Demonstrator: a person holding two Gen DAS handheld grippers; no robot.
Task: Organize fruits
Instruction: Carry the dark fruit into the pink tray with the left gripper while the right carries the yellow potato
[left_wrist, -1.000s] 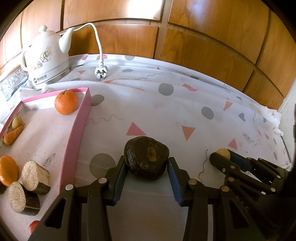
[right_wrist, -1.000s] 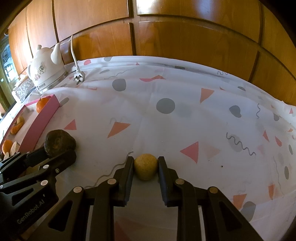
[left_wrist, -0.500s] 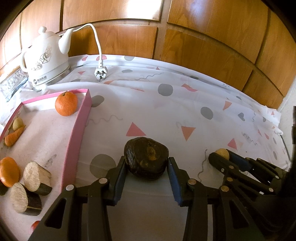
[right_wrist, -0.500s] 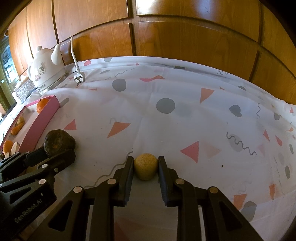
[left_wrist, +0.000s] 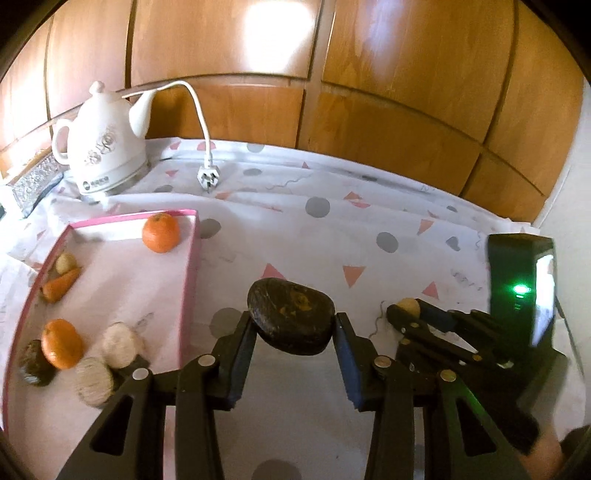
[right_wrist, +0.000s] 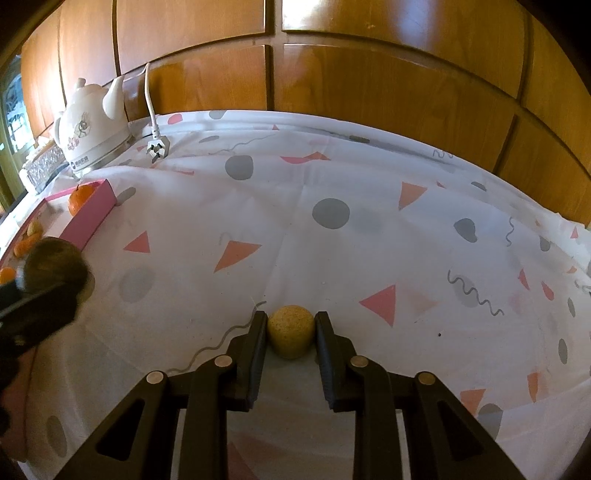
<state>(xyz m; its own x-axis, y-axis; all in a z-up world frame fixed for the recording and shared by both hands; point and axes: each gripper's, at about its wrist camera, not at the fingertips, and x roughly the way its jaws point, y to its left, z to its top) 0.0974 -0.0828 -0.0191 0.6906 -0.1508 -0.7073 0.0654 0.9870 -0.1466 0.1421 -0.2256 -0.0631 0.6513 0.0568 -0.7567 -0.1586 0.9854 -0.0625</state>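
Left wrist: pink tray (left_wrist: 190, 266) with oranges (left_wrist: 161, 233), carrot (left_wrist: 61, 284), log pieces (left_wrist: 122, 339).

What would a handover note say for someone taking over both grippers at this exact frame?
Left gripper: shut on the dark brown fruit, which appears lifted off the tablecloth, just right of the pink tray.
Right gripper: shut on the small tan ball fruit, low over the cloth, further right.
Done: the tray already holds two oranges, a carrot, a small pale fruit, two cut log-like pieces and a dark piece.
Left: carry both held fruits into the tray and release.
Beyond the tray: white kettle, with its plug lying loose.
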